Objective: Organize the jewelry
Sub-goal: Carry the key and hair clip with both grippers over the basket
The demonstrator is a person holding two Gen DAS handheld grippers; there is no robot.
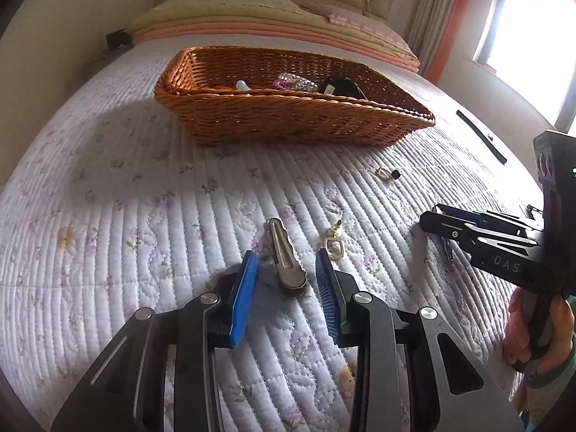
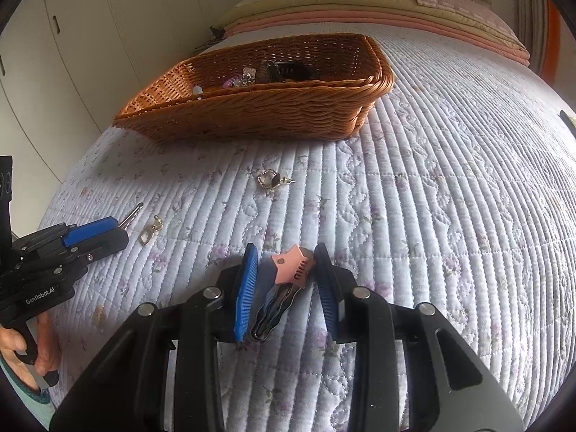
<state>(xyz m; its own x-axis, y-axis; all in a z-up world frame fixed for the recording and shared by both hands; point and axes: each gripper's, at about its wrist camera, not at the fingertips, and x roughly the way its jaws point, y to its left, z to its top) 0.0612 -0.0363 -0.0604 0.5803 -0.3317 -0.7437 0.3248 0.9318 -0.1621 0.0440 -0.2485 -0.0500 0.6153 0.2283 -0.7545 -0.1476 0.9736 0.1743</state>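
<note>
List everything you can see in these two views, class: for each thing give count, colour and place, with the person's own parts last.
wicker basket: 1, brown, on the bed, holding small accessories
quilted bedspread: 1, pale lilac floral, covering the bed
silver hair clip: 1, silver, between the left fingers
pink star hair clip: 1, pink and metal, between the right fingers
square earring: 1, gold, beside the silver clip
earring with black stud: 1, silver and black, in front of the basket
black strip: 1, right of the basket
folded blankets: stack, yellow and pink, bed head
left hand-held gripper: 1, black, blue pads, open
right hand-held gripper: 1, same, open
</note>
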